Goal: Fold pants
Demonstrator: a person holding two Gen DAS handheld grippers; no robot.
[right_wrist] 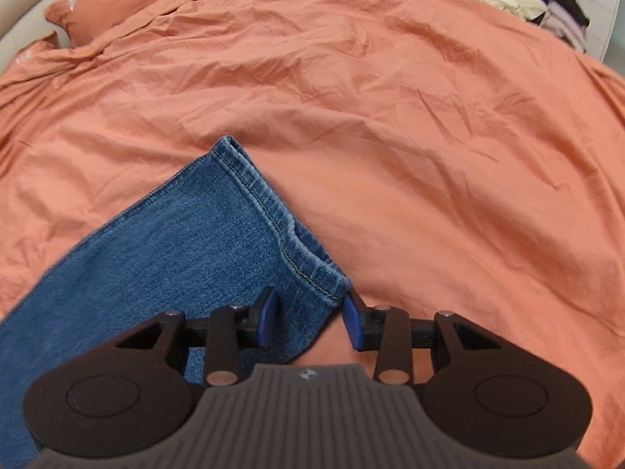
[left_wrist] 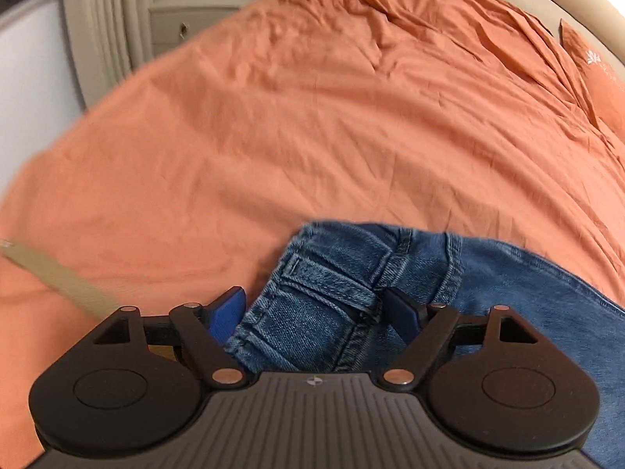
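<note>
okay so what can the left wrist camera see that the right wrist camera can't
Only the left wrist view shows the jeans' waistband between the open left gripper, plus a bedside cabinet. Only the right wrist view shows the leg hem between the pads of the right gripper, which do not press it, and a clothes pile. Both show the blue jeans on the orange bedspread.
</note>
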